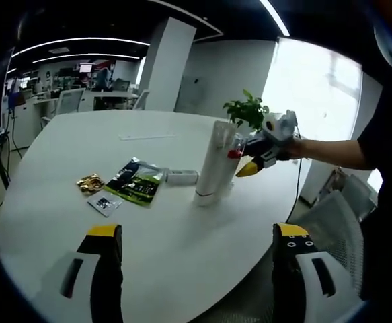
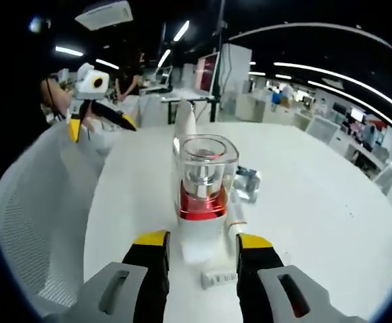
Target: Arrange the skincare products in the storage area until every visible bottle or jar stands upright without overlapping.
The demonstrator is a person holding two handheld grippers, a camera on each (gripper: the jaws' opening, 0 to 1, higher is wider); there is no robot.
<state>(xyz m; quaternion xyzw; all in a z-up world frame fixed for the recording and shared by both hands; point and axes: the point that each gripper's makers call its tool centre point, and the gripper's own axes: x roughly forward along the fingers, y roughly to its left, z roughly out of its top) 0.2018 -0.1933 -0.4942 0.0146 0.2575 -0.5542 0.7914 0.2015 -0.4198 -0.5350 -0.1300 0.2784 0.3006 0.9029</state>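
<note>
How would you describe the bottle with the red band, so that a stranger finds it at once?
Start from the white round table and go to the tall white tube standing near its edge. The bottle stands upright right beside that tube, between the right gripper's fingers. Unlike the plain white tube and the flat sachets, it has a clear square cap above a red band.

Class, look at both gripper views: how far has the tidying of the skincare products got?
Done: the tall white tube stands upright on the table. In hand: the right gripper has its jaws around a clear-capped bottle, upright beside the tube; the left gripper hangs open, holding nothing. Left: the green packet, gold sachet, small dark sachet and white box lie flat.
</note>
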